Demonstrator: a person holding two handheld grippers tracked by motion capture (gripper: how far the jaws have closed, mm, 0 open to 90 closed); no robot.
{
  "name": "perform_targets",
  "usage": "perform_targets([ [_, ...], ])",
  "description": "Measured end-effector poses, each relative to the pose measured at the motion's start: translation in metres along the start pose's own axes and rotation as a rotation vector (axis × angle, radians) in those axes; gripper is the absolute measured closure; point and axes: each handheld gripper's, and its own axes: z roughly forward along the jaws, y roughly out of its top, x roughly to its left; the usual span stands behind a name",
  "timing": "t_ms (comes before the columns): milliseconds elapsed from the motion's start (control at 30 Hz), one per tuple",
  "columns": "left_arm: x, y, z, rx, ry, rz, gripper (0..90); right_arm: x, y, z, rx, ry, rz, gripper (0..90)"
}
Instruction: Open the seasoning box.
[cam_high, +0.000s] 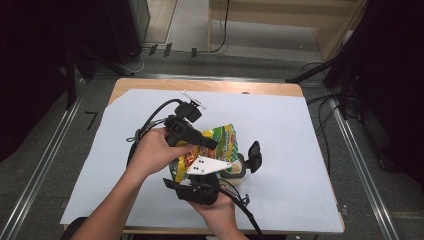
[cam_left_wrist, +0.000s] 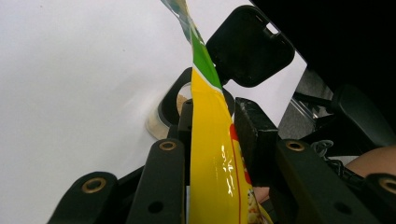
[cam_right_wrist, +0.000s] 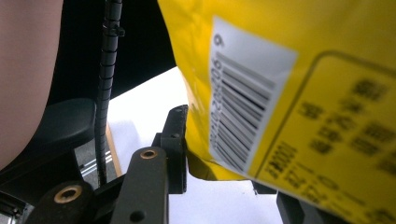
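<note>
So the yellow bag (cam_high: 220, 142) is up off the white mat (cam_high: 300, 150), over the open jar (cam_high: 235, 170). My left gripper (cam_high: 212, 144) pinches its edge, hand reaching in from the left. My right gripper (cam_high: 197, 187) clamps its bottom, palm under.

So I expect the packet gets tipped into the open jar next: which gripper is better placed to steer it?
Probably left: the left gripper clamps the packet, with the jar and its flipped-open lid just beyond its jaws. The right gripper holds the barcode end.
</note>
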Motion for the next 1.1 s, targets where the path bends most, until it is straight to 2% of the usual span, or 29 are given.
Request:
perform_targets([
  [600, -0.0004, -0.0005, 0.0003, -0.003, 0.004, -0.002, 73.4, -0.0003, -0.0002, 0.0000, 0.005, -0.006, -0.012, 65.7],
  [1100, -0.0028, -0.0014, 0.0034, 0.016, 0.015, 0.006, 73.4, -0.0010, -0.0050, 0.0017, -0.004, -0.004, -0.008, 66.0],
])
